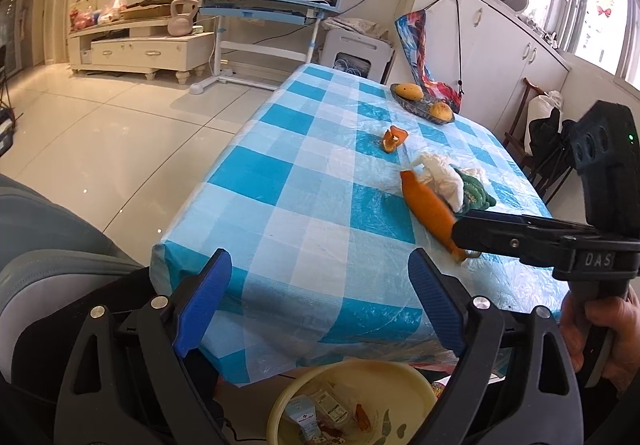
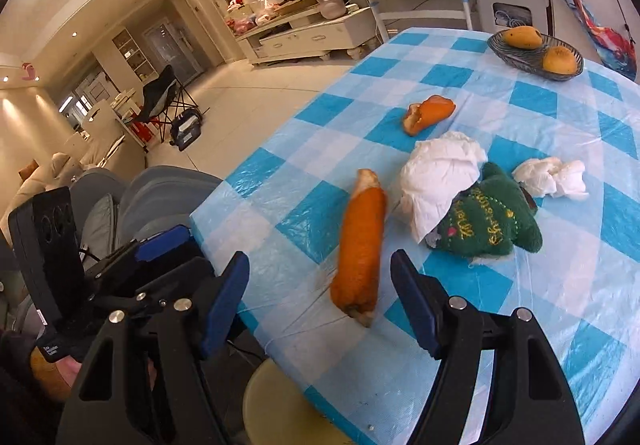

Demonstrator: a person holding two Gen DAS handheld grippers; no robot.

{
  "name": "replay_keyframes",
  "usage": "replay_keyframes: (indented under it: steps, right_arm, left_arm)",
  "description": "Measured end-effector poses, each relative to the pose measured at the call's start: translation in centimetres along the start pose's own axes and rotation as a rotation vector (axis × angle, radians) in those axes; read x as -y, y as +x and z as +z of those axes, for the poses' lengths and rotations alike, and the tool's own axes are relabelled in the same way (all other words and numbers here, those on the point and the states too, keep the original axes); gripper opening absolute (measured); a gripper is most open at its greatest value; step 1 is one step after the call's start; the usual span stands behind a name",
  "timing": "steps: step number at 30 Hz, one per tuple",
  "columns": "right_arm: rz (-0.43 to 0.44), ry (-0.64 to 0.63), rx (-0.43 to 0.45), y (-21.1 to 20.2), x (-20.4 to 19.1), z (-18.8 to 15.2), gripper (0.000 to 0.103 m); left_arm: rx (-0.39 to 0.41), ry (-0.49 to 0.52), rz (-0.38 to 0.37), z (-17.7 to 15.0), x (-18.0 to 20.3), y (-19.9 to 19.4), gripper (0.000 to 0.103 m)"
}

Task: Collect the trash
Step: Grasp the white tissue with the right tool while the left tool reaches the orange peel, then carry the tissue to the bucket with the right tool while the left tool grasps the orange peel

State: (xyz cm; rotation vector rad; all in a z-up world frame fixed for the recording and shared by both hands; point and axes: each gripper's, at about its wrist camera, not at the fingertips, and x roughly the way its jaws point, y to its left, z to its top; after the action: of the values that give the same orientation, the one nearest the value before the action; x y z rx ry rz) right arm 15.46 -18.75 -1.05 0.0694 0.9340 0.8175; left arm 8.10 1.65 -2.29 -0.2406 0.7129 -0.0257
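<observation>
1. The left gripper (image 1: 320,301) has its blue pads wide apart and holds nothing. It is at the near corner of the table (image 1: 280,181), which is covered by a blue and white checked cloth under a clear plastic sheet.
2. Under the left gripper, below the table edge, there is a cream trash bin (image 1: 400,377). Inside it lie some packages with printed labels, but the print is too small to read.
3. The right gripper (image 2: 320,285) also has its jaws wide open and grips nothing. In the left wrist view its body shows the letters "DAS".
4. A long orange peel (image 2: 360,245) lies on the cloth with its near end between the two open fingers of the right gripper; I cannot tell if a pad touches it.
5. A smaller curled orange peel (image 2: 428,113) lies farther away on the table, apart from the long one.
6. A crumpled white tissue (image 2: 436,177) is just beside the long peel and leans against a green plush toy (image 2: 488,217). The toy has yellow stitched writing, which I cannot read.
7. A second crumpled tissue (image 2: 552,177) lies on the far side of the toy.
8. A dark woven basket (image 2: 520,59) near the far edge holds two yellow mangoes (image 2: 522,36).
</observation>
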Motion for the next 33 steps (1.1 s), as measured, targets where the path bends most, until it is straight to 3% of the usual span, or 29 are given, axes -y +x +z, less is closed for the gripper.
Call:
replay_keyframes:
  steps: [8, 12, 16, 21, 23, 24, 31, 33]
  right_arm:
    - [-0.088, 0.109, 0.086, -2.4, 1.8, -0.2, 0.071]
    - [-0.213, 0.054, 0.131, -2.9, 1.6, 1.0, 0.071]
    - [-0.270, -0.023, 0.079, -1.1, 1.7, 3.9, 0.068]
    - [-0.331, -0.139, -0.080, 3.9, 2.2, 6.0, 0.052]
    - [-0.363, -0.157, -0.115, 4.8, 2.7, 6.0, 0.025]
    - [-0.358, -0.143, -0.118, 4.9, 3.2, 6.1, 0.021]
    - [-0.200, 0.099, 0.159, -3.4, 5.6, 6.2, 0.020]
    - [-0.162, 0.148, 0.219, -5.6, 6.2, 5.7, 0.020]
  left_arm:
    - [-0.020, -0.013, -0.010, 0.3, 0.2, 0.2, 0.086]
    - [-0.056, -0.034, -0.038, 1.1, 1.6, 1.3, 0.086]
    - [-0.068, -0.051, -0.056, 1.9, 3.3, 2.3, 0.086]
    - [-0.079, -0.055, -0.052, 1.9, 4.2, 2.8, 0.086]
    - [-0.096, -0.064, -0.044, 2.2, 4.5, 3.5, 0.086]
    - [-0.108, -0.066, -0.044, 2.3, 4.7, 3.9, 0.086]
    - [-0.157, -0.007, -0.015, 3.1, 7.6, 7.1, 0.086]
    - [-0.156, 0.001, -0.013, 3.2, 8.0, 7.5, 0.082]
